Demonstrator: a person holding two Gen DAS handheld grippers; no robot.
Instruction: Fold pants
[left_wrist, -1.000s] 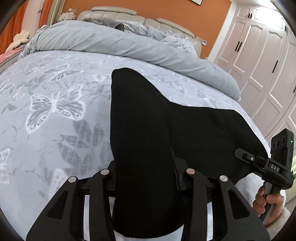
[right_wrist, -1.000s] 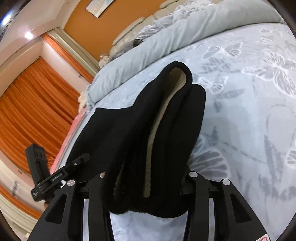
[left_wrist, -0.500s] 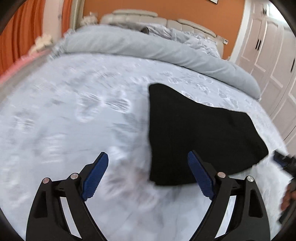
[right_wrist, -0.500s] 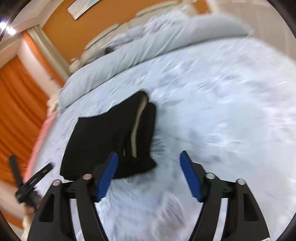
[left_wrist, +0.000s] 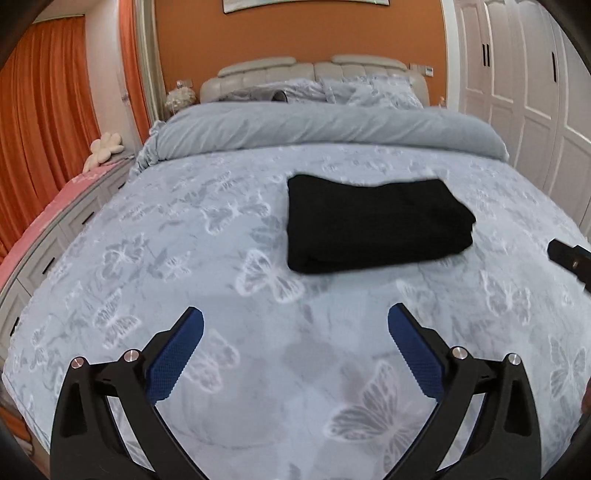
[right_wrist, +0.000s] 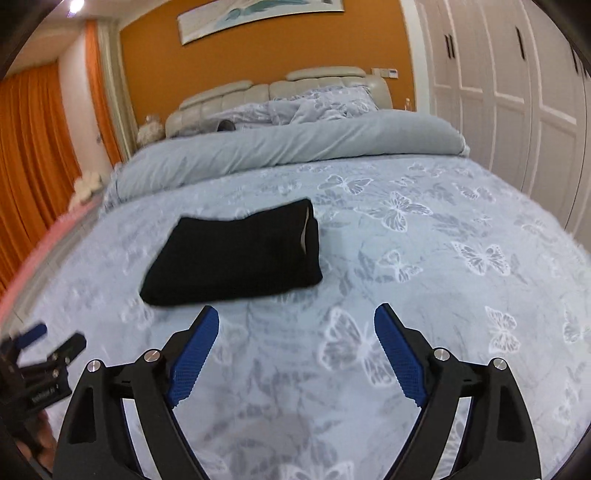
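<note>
The black pants (left_wrist: 373, 225) lie folded into a thick rectangle on the butterfly-print bedspread (left_wrist: 184, 240); in the right wrist view the pants (right_wrist: 236, 254) show a pale lining at their right edge. My left gripper (left_wrist: 295, 321) hangs over bare bedspread nearer than the pants, its jaws still opening wide with nothing between the blue pads. My right gripper (right_wrist: 295, 317) is likewise short of the pants, its jaws opening and empty. The left gripper (right_wrist: 44, 354) shows at the left edge of the right wrist view, the right gripper's tip (left_wrist: 570, 256) at the right edge of the left wrist view.
A rolled grey duvet (left_wrist: 325, 125) and pillows lie across the head of the bed before a beige headboard (left_wrist: 314, 70). White wardrobe doors (left_wrist: 535, 92) line the right side. Orange curtains (left_wrist: 40, 129) and a low drawer unit (left_wrist: 48, 254) stand on the left.
Both grippers let go of the folded pants, opened wide and pulled back and up. The pants now lie flat on the bed, farther from both cameras.
</note>
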